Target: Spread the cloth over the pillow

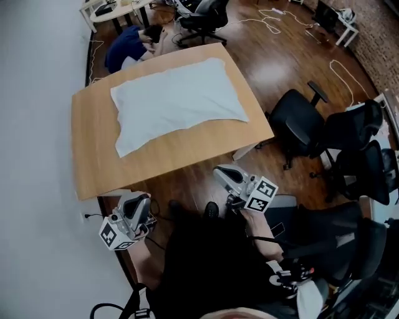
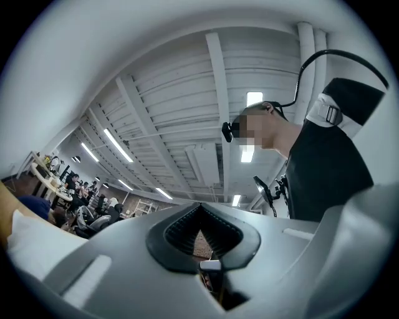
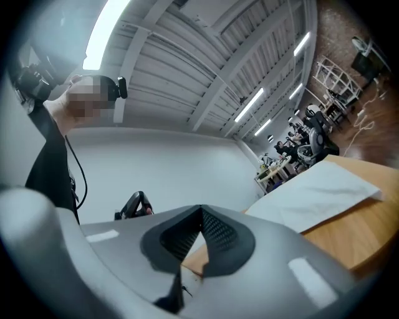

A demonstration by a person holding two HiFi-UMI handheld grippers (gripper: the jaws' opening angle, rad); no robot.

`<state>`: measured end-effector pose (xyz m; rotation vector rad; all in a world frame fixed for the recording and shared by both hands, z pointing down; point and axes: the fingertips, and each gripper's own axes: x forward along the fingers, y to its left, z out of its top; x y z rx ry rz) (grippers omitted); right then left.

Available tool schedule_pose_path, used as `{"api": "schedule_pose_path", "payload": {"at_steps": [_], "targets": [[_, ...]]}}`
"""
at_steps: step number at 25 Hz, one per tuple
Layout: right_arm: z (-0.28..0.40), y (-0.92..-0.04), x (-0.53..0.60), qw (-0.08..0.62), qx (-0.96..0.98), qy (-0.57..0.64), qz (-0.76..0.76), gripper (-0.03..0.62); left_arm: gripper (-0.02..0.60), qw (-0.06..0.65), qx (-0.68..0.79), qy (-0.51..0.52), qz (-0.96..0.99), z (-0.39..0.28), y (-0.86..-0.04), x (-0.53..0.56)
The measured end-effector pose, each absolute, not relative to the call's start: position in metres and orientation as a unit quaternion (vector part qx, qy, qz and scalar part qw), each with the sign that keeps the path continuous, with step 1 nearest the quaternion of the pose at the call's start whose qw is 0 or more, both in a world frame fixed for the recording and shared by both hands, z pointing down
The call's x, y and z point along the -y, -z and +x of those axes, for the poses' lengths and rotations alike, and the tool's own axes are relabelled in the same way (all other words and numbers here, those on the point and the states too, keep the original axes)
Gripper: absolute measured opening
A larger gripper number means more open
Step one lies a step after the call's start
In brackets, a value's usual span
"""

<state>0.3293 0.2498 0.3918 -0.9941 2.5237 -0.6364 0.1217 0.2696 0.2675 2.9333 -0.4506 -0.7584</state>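
A white cloth (image 1: 177,99) lies spread flat over the pillow on the wooden table (image 1: 93,156); the pillow itself is hidden beneath it. The cloth (image 3: 324,193) also shows at the right of the right gripper view. Both grippers hang below the table's near edge, close to the person's body and well clear of the cloth. My left gripper (image 1: 138,205) is shut and empty, its jaws (image 2: 201,240) pointing up toward the ceiling. My right gripper (image 1: 225,177) is shut too, with nothing between its jaws (image 3: 198,240).
Black office chairs (image 1: 305,121) stand to the right of the table, more at far right (image 1: 365,162). Another chair (image 1: 202,19) and a person in blue (image 1: 128,43) sit beyond the far edge. White cables (image 1: 340,71) trail over the wooden floor. A white wall runs along the left.
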Motion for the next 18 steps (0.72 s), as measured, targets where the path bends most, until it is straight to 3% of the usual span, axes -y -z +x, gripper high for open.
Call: {"api": "schedule_pose_path", "payload": {"at_steps": [8, 18], "targets": [[0.361, -0.384, -0.28, 0.18, -0.904, 0.211, -0.325, -0.005, 0.002, 0.036, 0.191, 0.208, 0.959, 0.156, -0.268, -0.304], [0.374, -0.353, -0.301, 0.174, -0.925, 0.137, -0.308, -0.003, 0.003, -0.017, 0.159, 0.13, 0.978, 0.218, -0.26, -0.307]]}}
